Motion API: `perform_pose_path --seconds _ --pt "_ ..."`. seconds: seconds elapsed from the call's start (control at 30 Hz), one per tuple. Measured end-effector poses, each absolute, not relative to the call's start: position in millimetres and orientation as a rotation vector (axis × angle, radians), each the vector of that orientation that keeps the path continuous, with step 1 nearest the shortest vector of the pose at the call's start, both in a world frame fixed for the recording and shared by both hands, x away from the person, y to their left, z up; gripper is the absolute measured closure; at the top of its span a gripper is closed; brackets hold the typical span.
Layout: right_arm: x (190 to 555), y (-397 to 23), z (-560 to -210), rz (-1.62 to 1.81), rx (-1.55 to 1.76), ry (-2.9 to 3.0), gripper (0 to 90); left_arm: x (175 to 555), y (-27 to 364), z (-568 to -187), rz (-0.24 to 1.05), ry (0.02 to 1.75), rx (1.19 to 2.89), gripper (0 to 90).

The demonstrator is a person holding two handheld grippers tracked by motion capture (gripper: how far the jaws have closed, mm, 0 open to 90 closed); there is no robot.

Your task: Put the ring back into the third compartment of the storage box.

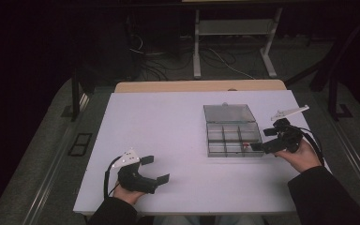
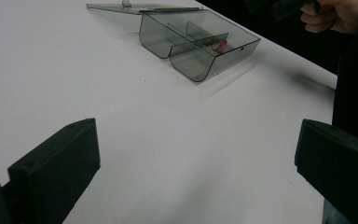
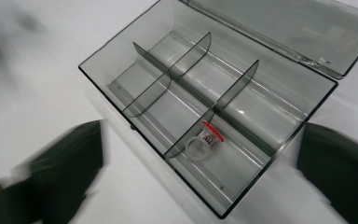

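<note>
Six compartments sat in the clear organiser box, its lid thrown flat back on the white surface, and that open lid was what left every cell reachable from above. One small clear ring with a red tag lay inside, in the near-row compartment closest to the right tongs; the other cells looked bare. Those right tongs hovered at the box's right-hand edge, angled down over that corner, jaws spread wide with nothing between them, one jaw to either side of the box in the right gripper view. The blur on those jaws said the hand was moving, though which way could not be told. Placed like that, my read was either a fresh drop or a reach for the ring.

Over at the near left, the left tongs rested low by the surface's front edge, jaws wide and empty, well apart from the box. Parked there, they kept the lane clear for the right hand.
</note>
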State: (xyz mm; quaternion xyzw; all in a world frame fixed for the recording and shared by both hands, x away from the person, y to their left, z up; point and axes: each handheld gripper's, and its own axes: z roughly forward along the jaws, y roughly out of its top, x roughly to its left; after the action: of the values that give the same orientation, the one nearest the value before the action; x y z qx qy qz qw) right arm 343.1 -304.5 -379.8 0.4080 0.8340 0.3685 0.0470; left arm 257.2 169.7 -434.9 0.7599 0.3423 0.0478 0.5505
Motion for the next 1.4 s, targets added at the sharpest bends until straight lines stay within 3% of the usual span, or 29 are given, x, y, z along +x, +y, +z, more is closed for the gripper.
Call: perform_pose_path --seconds 0.57,1.4 --pt "299 -305 -377 1.258 1.202 2.476 0.0 257 170 -435 0.113 0.81 1.797 0.0" --pt "258 -317 -422 1.353 1.18 2.389 0.0 257 169 -435 0.113 0.809 1.799 0.0"
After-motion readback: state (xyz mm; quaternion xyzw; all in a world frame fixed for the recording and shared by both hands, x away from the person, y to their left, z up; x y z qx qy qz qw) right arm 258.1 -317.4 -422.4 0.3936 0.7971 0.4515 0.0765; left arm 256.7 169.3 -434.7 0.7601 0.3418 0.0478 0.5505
